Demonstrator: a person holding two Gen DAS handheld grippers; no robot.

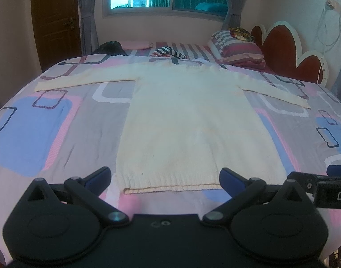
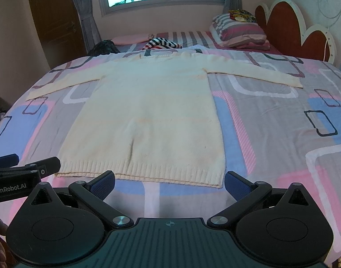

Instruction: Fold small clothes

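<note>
- We look forward past each gripper's spread fingers, low and near the bed's (image 1: 58,120) foot edge.
- We share the sweater (image 1: 188,120) ahead of both.

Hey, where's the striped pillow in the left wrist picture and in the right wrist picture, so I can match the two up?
Left wrist view: the striped pillow lies upper right of centre, at the head of the bed beyond the cream sweater.
Right wrist view: the striped pillow is upper right, again beyond the sweater.
Shared landmark: the red scalloped headboard just right of it.
</note>
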